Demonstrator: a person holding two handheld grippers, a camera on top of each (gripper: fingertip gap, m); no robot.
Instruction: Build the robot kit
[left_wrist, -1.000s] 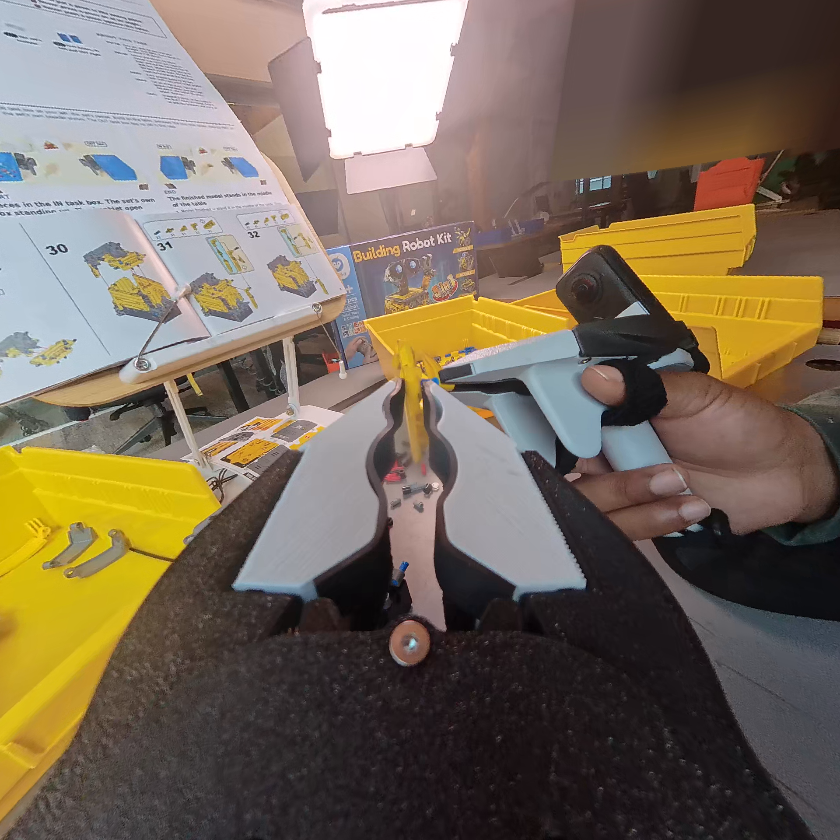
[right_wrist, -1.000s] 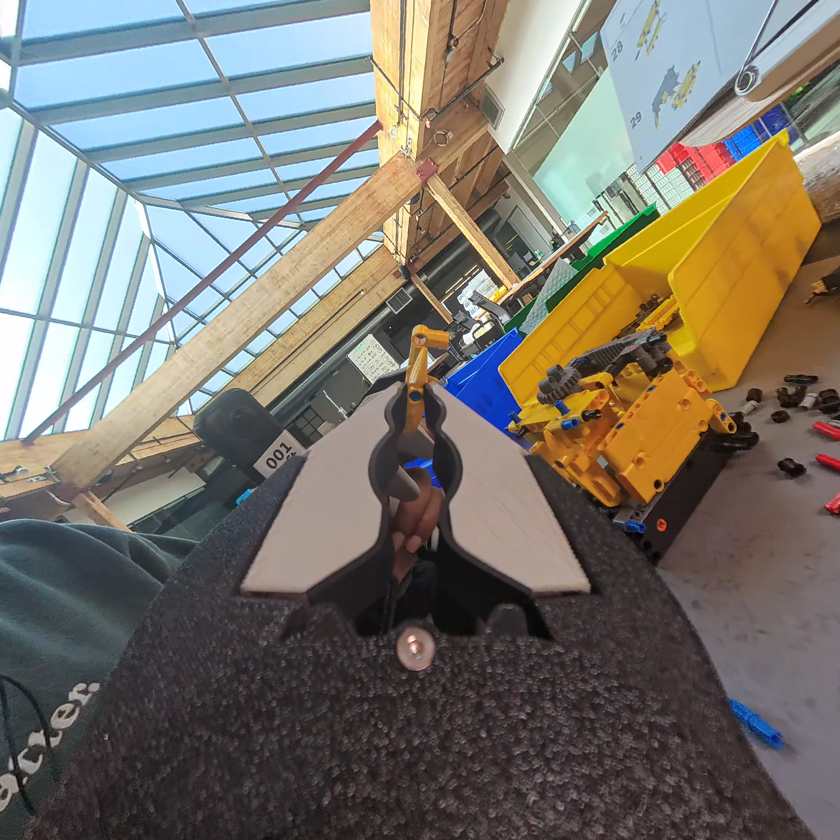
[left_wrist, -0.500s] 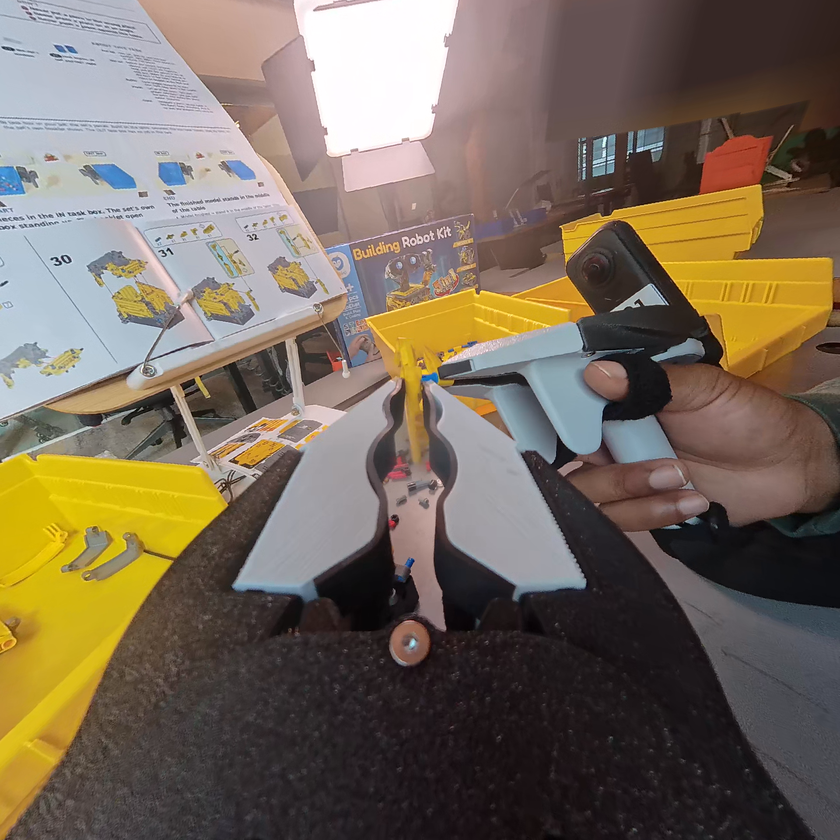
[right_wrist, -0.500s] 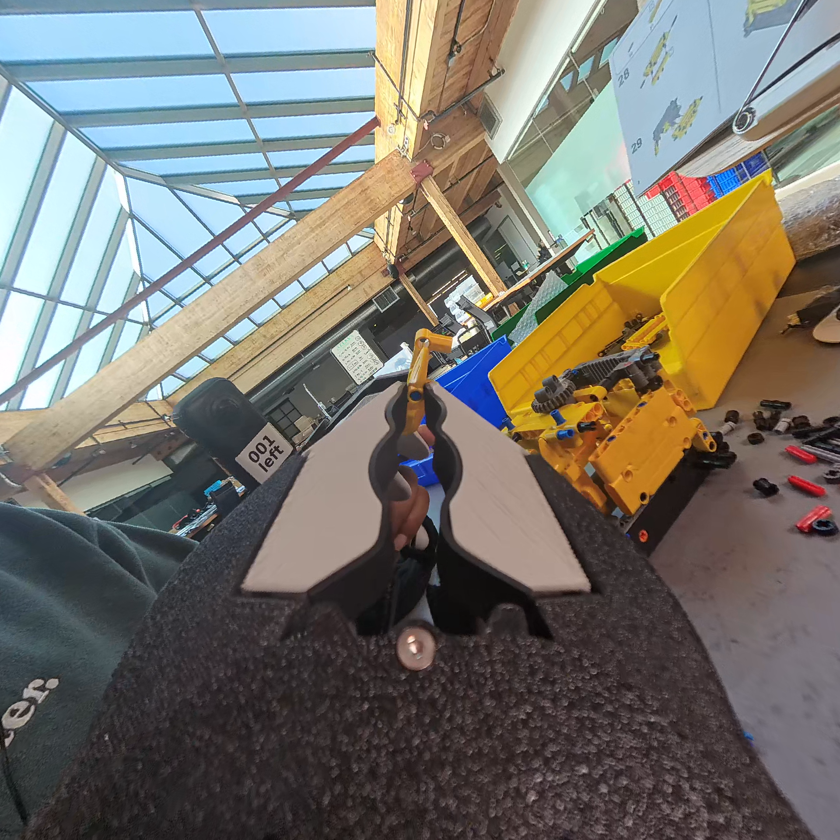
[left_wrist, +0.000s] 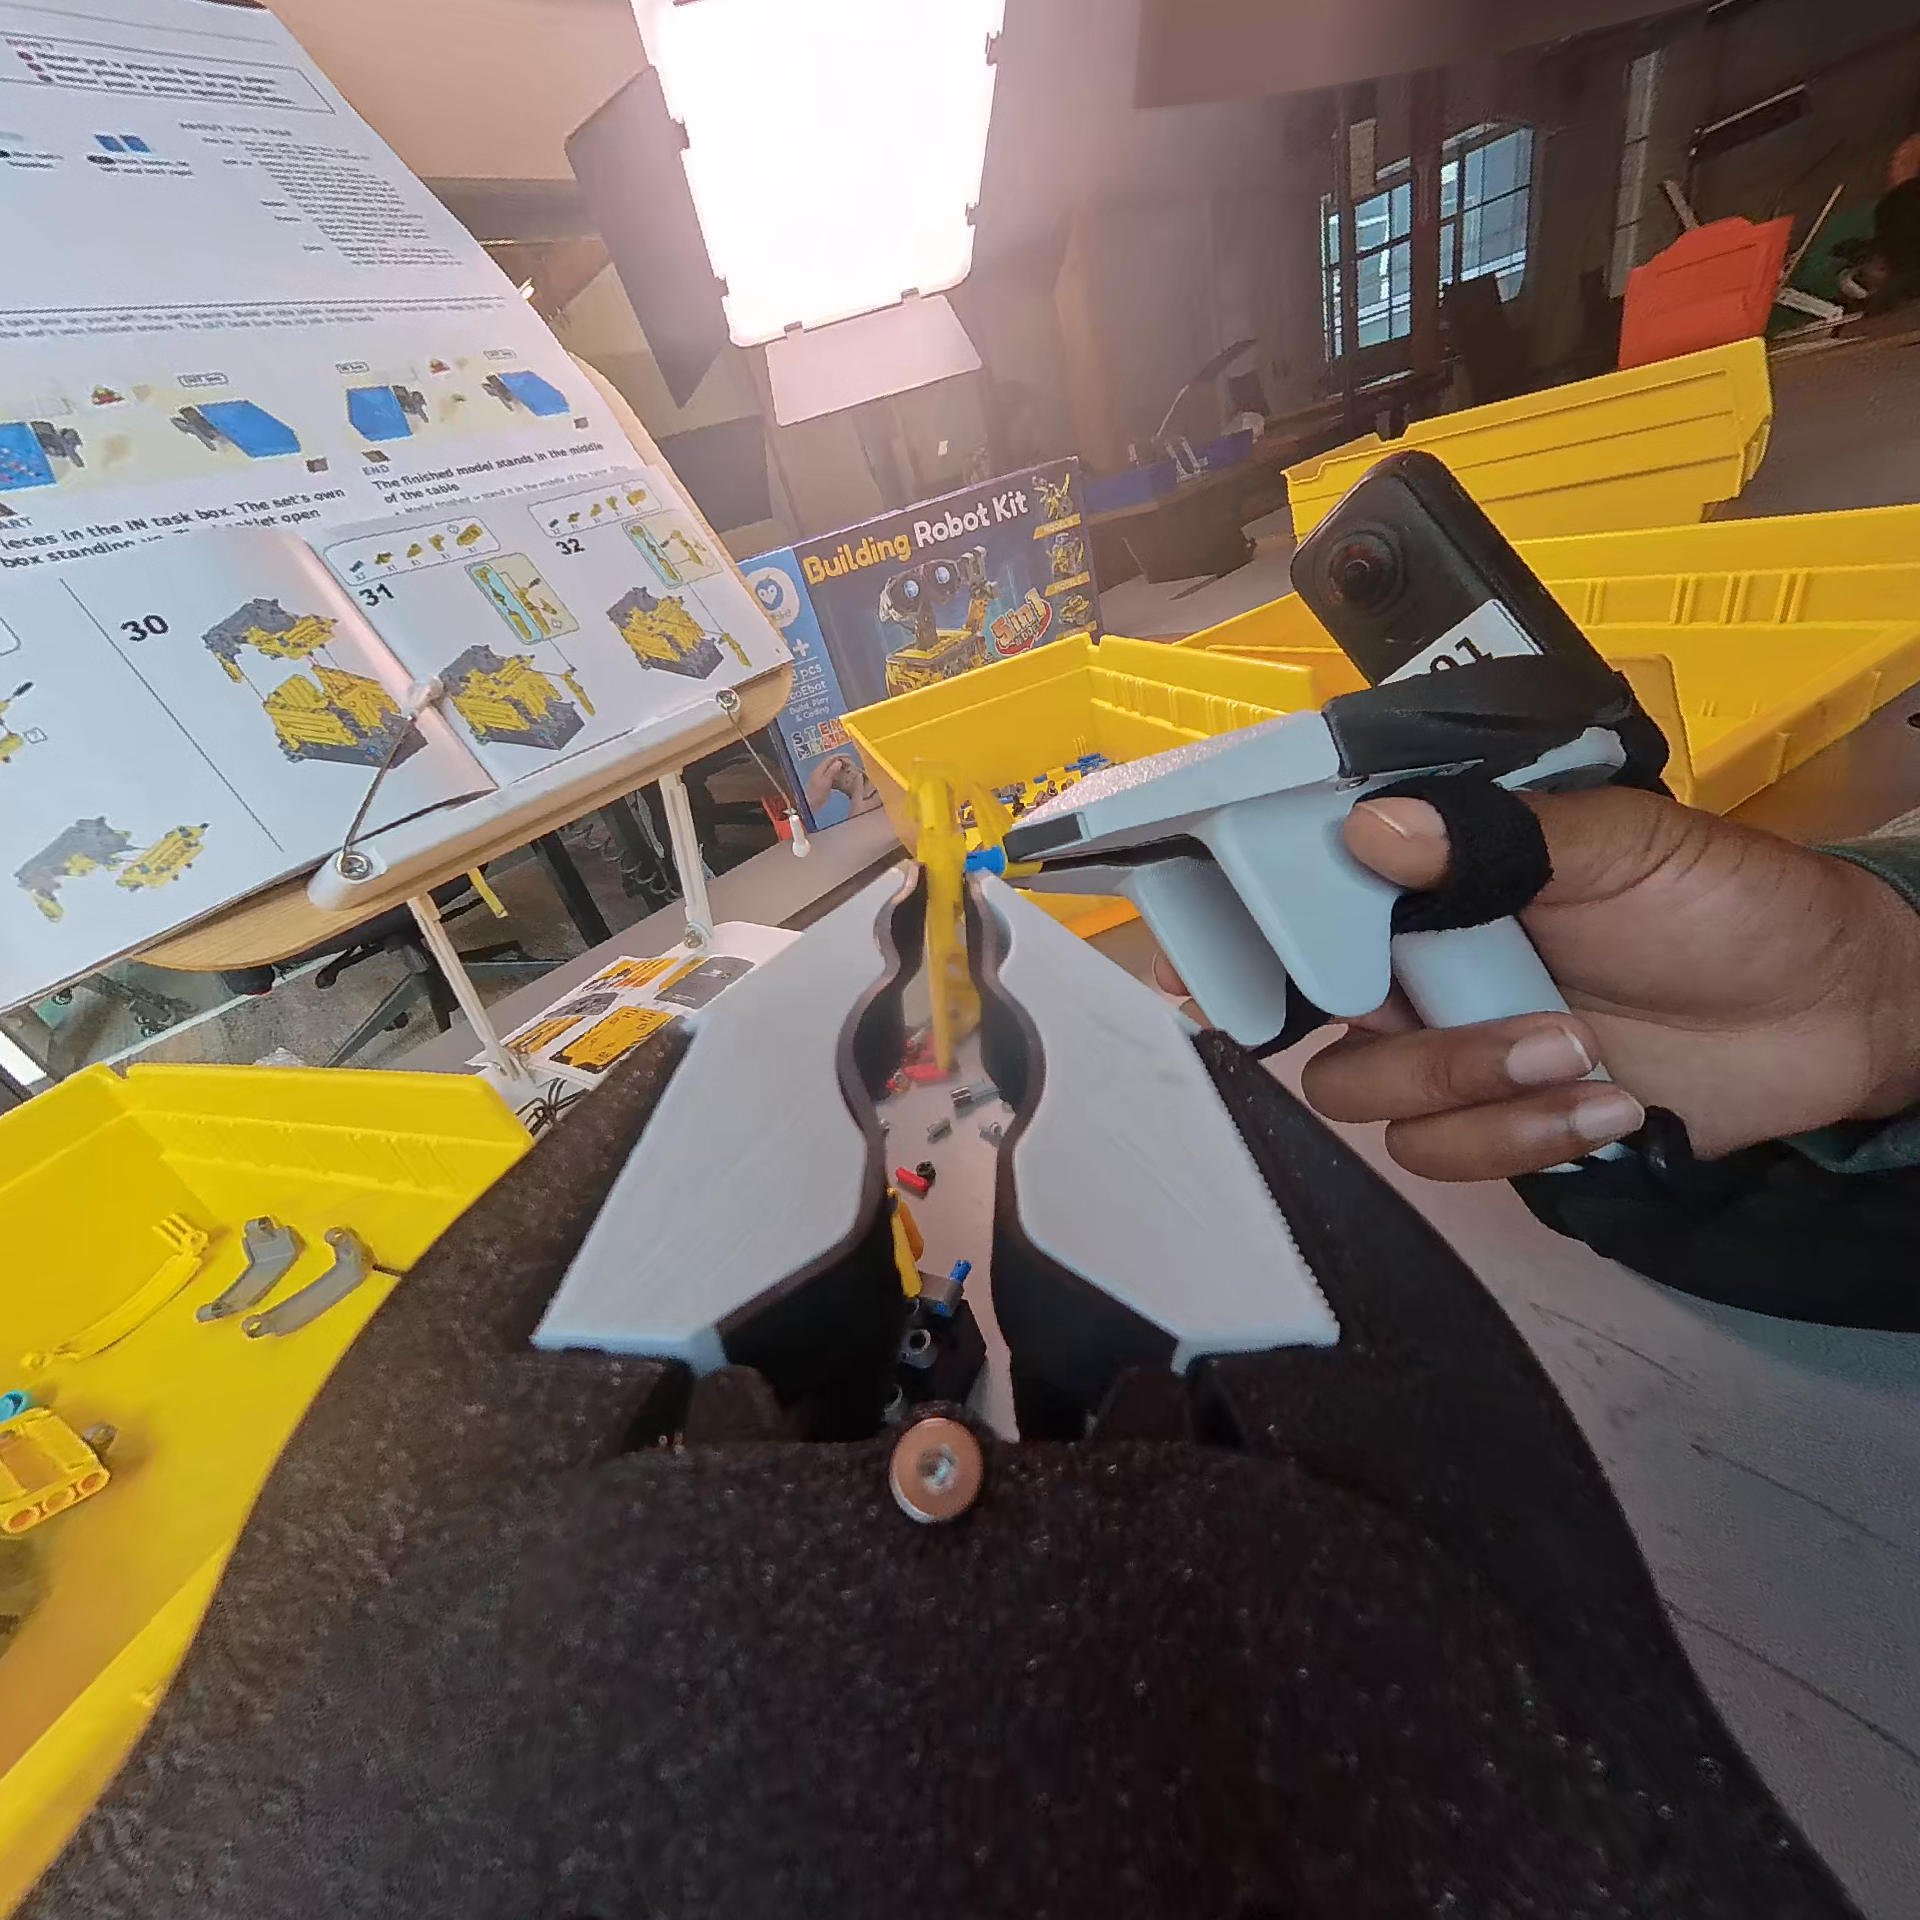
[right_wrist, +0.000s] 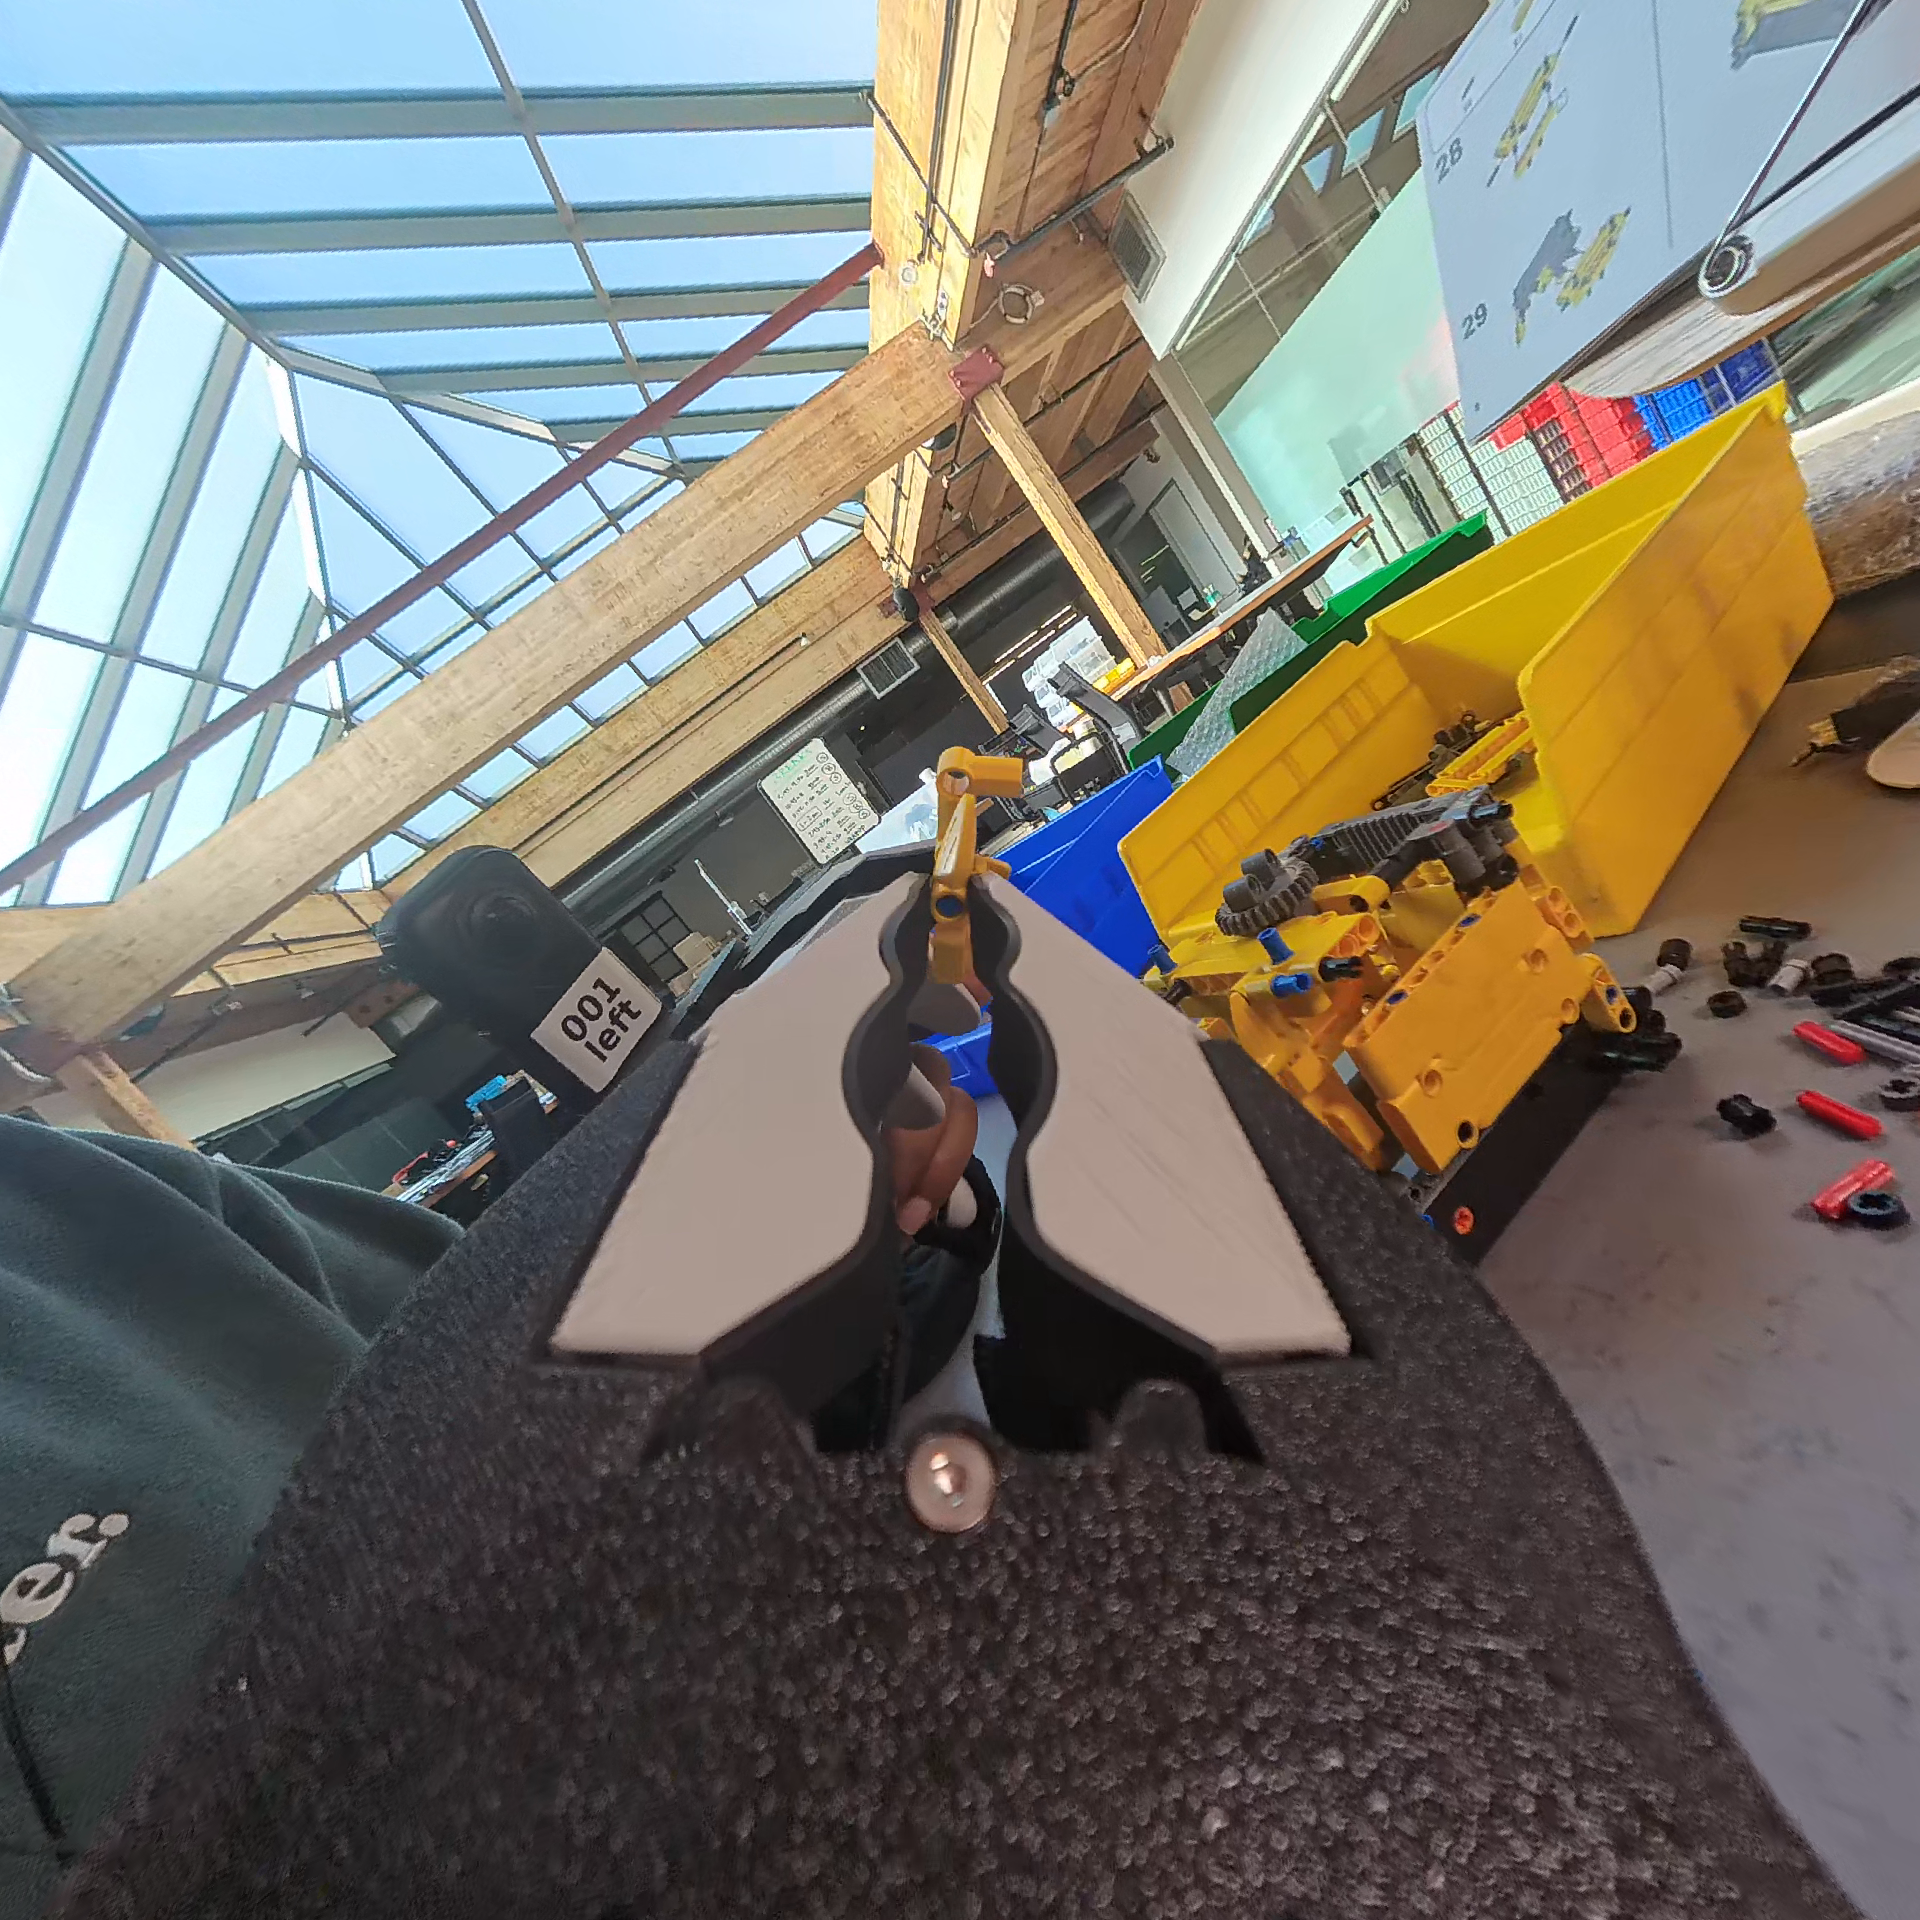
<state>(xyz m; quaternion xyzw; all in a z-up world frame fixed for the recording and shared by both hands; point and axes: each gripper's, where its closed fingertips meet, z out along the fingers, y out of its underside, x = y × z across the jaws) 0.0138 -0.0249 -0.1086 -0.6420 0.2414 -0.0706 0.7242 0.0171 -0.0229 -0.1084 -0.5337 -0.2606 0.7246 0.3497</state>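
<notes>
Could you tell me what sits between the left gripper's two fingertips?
In the left wrist view, a thin yellow beam stands upright between the left gripper fingertips, clamped there.

Matt grey plastic fingers (left_wrist: 748, 1143), finely ridged, on black fuzzy cloth padding (left_wrist: 935, 1662). Glossy yellow plastic bin (left_wrist: 156, 1195) at 9 o'clock; paper instruction sheets (left_wrist: 260, 468) at 10 o'clock.

My fingers (left_wrist: 769, 1143) are light grey with black insides, and the stick piece (left_wrist: 940, 935) is yellow. The bins (left_wrist: 1039, 717) are yellow, and one bin (right_wrist: 1081, 862) is blue.
</notes>
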